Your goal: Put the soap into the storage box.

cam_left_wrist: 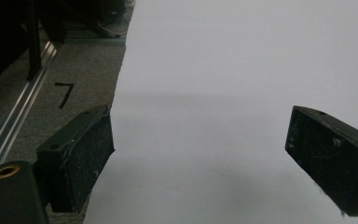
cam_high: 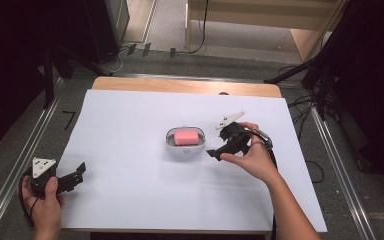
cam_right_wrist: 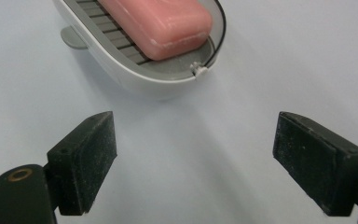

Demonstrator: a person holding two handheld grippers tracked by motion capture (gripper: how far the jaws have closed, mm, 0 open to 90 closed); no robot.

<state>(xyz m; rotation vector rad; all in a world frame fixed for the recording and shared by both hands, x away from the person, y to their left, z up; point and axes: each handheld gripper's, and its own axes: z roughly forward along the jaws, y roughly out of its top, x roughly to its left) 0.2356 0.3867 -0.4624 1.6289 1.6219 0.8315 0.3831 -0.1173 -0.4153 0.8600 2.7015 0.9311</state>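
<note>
The right gripper (cam_high: 214,152) sat just beside the white soap dish (cam_high: 169,141), near the middle of the white worktop (cam_high: 130,190). Its fingers (cam_right_wrist: 86,158) were wide apart and held nothing. The pink soap (cam_high: 187,137) lay flat inside the dish, on the grey ribbed tray. In the right gripper view, the soap (cam_right_wrist: 161,23) and dish (cam_right_wrist: 121,70) lay just ahead of the open fingers, a bit to the left.

The left gripper (cam_high: 81,170) rested far off, near the front left corner of the worktop. Its fingers (cam_left_wrist: 81,158) were also apart, with only bare worktop between them.

It looked like the right gripper was about to reach for the soap or its dish. To do that well, it should turn a little so the soap sits right between the two fingers. It should come in slowly and low, and go over the dish's rim instead of bumping it. The soap looked smooth and might be slippery, so the fingers should close on its long flat sides, gently but firmly. The dish looked light and might slide if pushed.

Counted up, there was one soap, one dish, two grippers and two hands.
</note>
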